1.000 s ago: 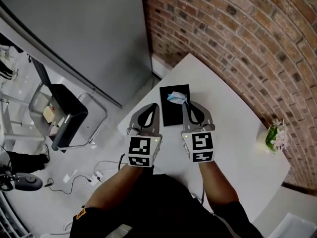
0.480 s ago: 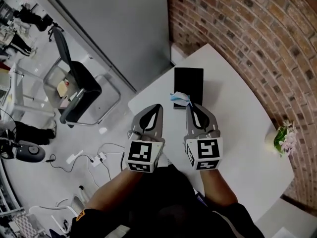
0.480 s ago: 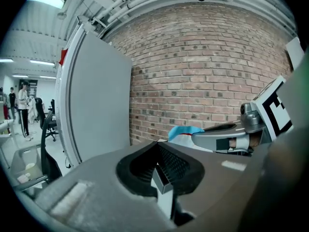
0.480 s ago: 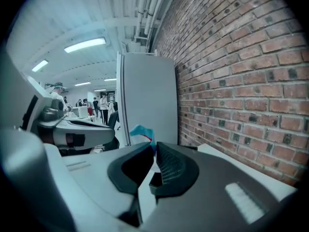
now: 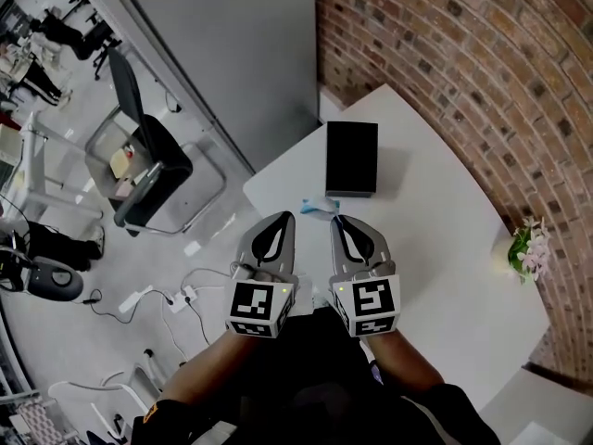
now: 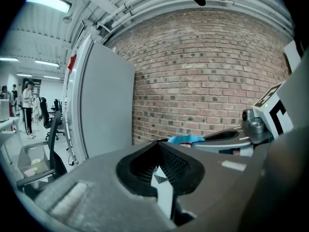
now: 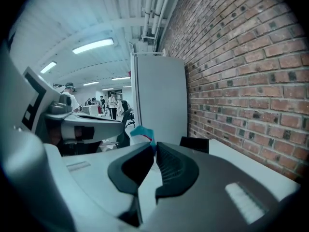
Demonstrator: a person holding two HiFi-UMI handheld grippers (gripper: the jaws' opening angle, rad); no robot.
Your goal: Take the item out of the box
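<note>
The item (image 5: 318, 207) is out, nearer than the box (image 5: 352, 158)
The right tongs (image 5: 335, 221) pinch its near end over the tabletop (image 5: 435, 239); the left tongs (image 5: 286, 217), pressed together and empty, are just beside it.

We are seeing only a blue scrap of the item (image 7: 143, 132) poking past the right gripper's (image 7: 154, 146) closed tips, too small to identify; the black box (image 5: 352, 156) is hiding its inside from us.
</note>
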